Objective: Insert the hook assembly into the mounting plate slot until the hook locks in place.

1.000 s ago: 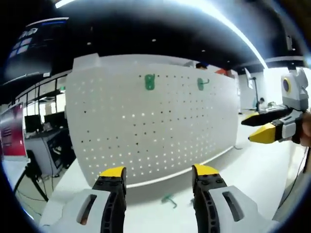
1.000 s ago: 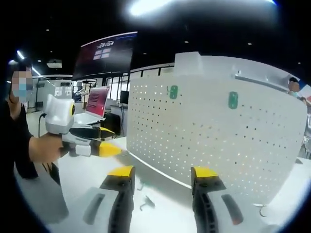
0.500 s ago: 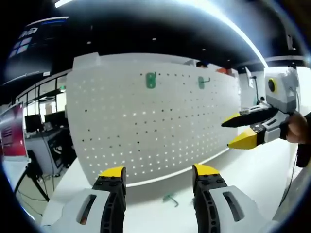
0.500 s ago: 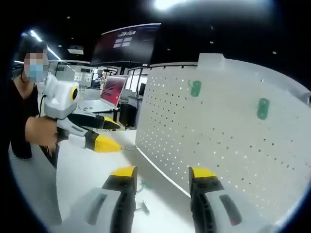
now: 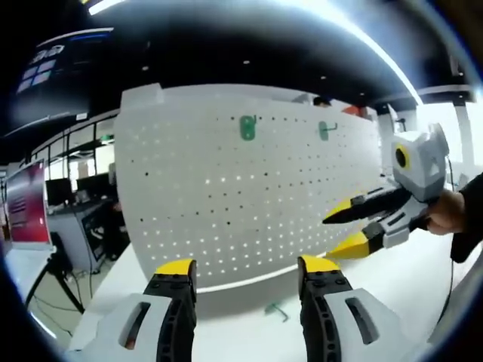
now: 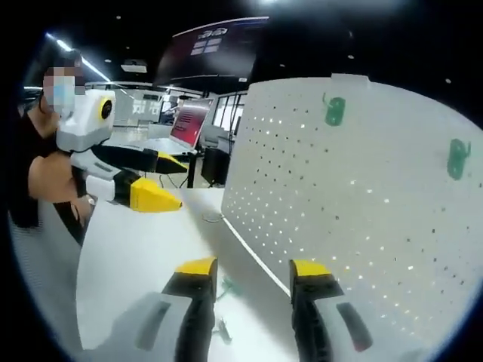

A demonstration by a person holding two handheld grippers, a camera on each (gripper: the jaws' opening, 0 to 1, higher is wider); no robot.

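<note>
Both grippers hang spread and empty before the upright white pegboard [image 5: 249,188], likely lining up for a pick. The left gripper [image 5: 247,270] points at a green hook [image 5: 276,310] lying loose on the table [image 5: 423,279] at the board's foot; the right gripper [image 6: 247,265] sees it too (hook [image 6: 229,287]). Two green hooks [image 5: 247,127] already hang high on the board, apart

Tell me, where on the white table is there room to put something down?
The table is bare on the side away from the pegboard, under the left gripper. Closer in, small green hooks lie at the pegboard's foot, between the jaws of the right gripper, so it is tighter there. Two green hooks hang on the pegboard.
</note>
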